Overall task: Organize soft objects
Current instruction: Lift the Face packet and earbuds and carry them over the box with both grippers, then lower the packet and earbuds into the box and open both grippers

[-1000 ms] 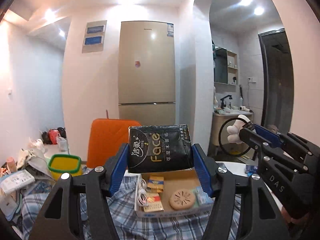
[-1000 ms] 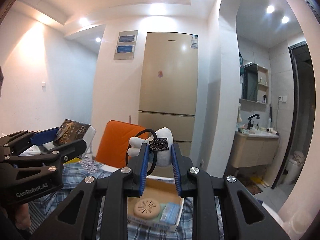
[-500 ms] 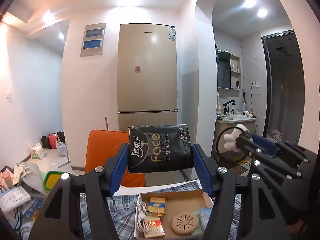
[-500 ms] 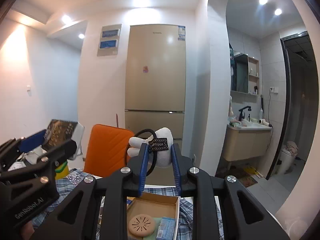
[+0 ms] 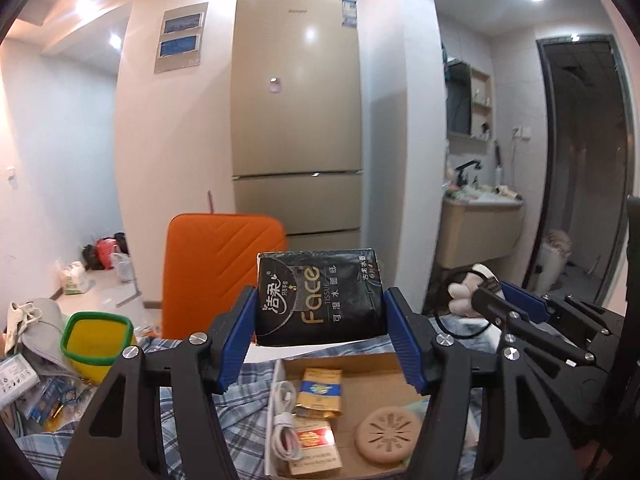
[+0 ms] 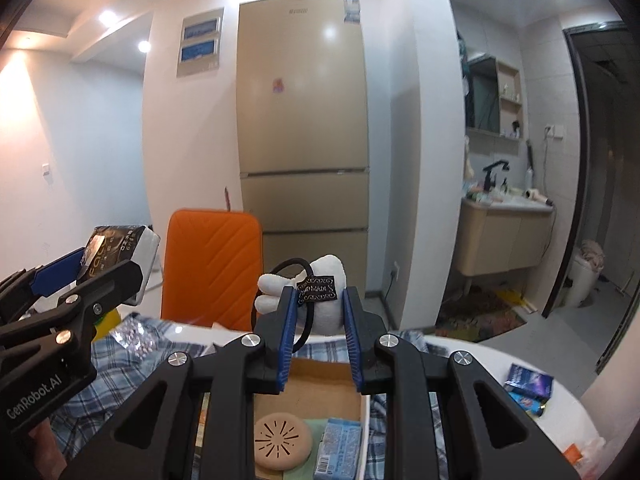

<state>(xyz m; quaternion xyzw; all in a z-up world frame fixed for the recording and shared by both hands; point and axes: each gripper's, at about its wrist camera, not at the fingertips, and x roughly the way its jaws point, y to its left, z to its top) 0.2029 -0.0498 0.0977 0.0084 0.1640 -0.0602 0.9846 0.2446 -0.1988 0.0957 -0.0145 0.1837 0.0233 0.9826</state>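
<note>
Squarely clamped — tissue pack (image 5: 318, 298) between left tool (image 5: 320, 344) pads.

Colours over the checked cloth

The tissue pack (image 5: 318, 298) is black with gold lettering; the plush toy (image 6: 325, 296) white with a black hair tie (image 6: 308, 312); gripper pads blue; the cloth (image 5: 248, 380) blue-and-white plaid; the chair (image 5: 218, 268) orange; the cup (image 5: 96, 340) yellow, green-rimmed.

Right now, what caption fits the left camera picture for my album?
Left claw holds a black tissue pack above an open cardboard box.
</note>
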